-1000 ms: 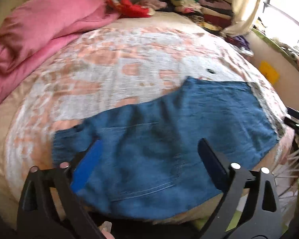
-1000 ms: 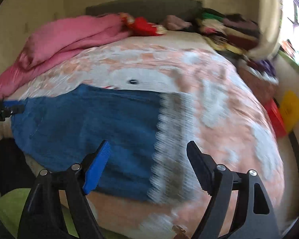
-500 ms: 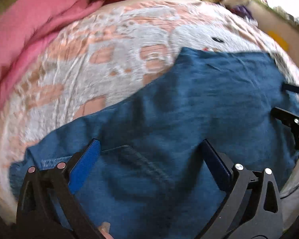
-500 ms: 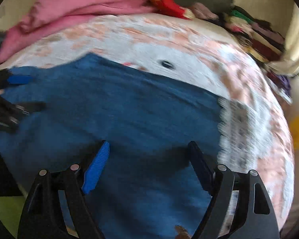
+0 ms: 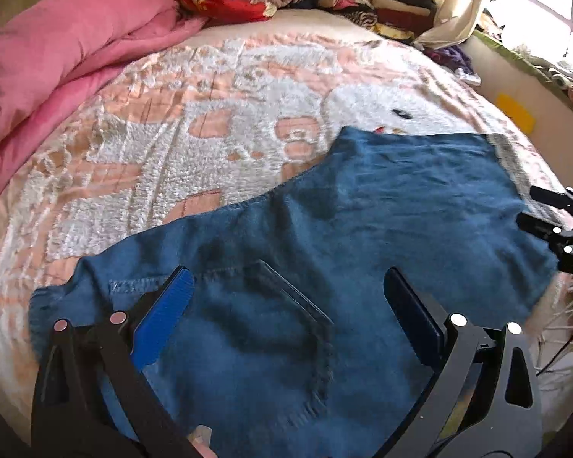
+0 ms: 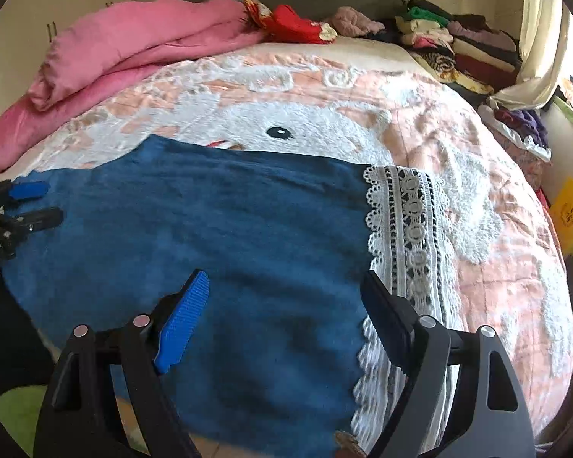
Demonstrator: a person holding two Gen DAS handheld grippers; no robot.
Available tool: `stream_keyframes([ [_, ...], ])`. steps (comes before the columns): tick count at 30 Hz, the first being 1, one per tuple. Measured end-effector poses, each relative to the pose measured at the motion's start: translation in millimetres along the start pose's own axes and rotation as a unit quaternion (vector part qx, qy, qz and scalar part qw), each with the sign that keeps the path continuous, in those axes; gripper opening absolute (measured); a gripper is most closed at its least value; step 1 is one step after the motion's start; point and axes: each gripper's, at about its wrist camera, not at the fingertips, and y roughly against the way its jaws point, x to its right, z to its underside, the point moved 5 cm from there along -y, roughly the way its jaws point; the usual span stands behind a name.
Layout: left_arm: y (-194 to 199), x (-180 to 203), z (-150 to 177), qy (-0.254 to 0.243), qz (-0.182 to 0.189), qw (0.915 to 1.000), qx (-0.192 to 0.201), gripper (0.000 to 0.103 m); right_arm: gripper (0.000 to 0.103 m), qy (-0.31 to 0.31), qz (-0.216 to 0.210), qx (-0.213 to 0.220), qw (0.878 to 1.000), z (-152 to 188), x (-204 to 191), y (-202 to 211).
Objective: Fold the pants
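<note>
Blue denim pants (image 5: 363,210) lie flat across the near side of a pink and white bedspread (image 5: 210,133), back pocket (image 5: 279,328) facing up. My left gripper (image 5: 286,282) hovers open over the pocket end, with nothing between its fingers. In the right wrist view the pants (image 6: 210,221) end in a white lace hem (image 6: 408,229). My right gripper (image 6: 284,282) stands open above that end, one finger over the denim and the other over the lace. Each gripper shows in the other's view: the right gripper (image 5: 554,225) at the right edge, the left gripper (image 6: 23,206) at the left edge.
A pink blanket (image 6: 133,49) is heaped at the far left of the bed. Red cloth (image 6: 290,23) and stacks of folded clothes (image 6: 458,42) line the far side. A cream curtain (image 5: 458,0) and a window are at the right, a yellow object (image 6: 569,213) by the bed's right side.
Both grippers have come down and closer over the pants, which now fill more of each view. Both stay open and hold nothing.
</note>
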Motion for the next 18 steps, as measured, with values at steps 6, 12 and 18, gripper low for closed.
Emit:
stream_keyframes([
  [6,21,23,18,-0.039,0.000,0.9992,-0.008,0.095,0.081,0.014,-0.024,-0.002,1.000,19,-29,21],
  [12,14,38,42,-0.054,-0.001,0.9974,-0.047,0.095,0.081,0.038,-0.028,-0.016,0.999,37,-56,20],
  [18,-11,43,63,-0.071,-0.017,0.9921,-0.102,0.095,0.081,0.025,0.004,-0.060,0.998,57,-41,7],
])
